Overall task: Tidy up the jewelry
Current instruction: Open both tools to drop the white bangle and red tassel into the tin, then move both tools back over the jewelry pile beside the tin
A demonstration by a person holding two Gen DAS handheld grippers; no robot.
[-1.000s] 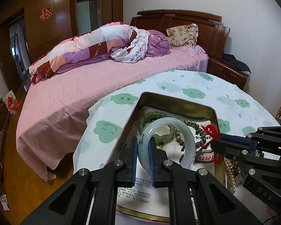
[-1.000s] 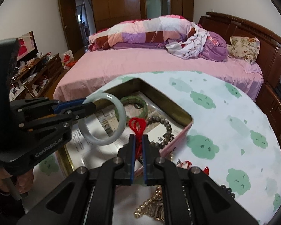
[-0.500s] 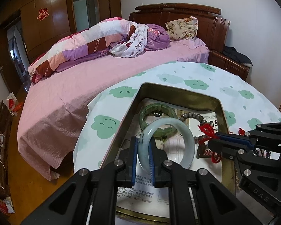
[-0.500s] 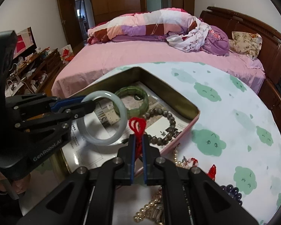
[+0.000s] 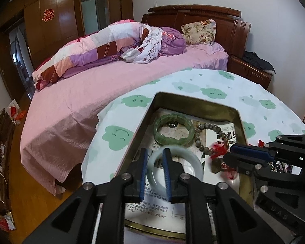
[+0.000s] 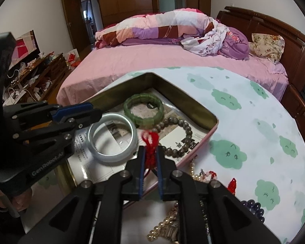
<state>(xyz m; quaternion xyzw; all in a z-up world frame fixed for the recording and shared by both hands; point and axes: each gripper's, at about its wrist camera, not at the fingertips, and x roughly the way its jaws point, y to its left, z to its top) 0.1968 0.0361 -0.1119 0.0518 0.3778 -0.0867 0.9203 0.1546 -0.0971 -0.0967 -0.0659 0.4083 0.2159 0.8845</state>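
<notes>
While the left gripper (image 5: 155, 169) has its jaws around the pale jade bangle (image 5: 194, 162) low inside the tin (image 5: 195, 99), seemingly loosely, the right gripper (image 6: 151, 162) pinches the red cord (image 6: 150, 140). The green bracelet (image 5: 173, 130) lies at the tin's far end.

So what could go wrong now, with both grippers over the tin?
1. The left gripper straddles the pale bangle at one spot on its rim; the jaws look parted, so it may drop onto the tin floor and crack.
2. The right gripper pinches only the red cord of the bead bracelet; the beads may drag or snag the green bracelet.
</notes>
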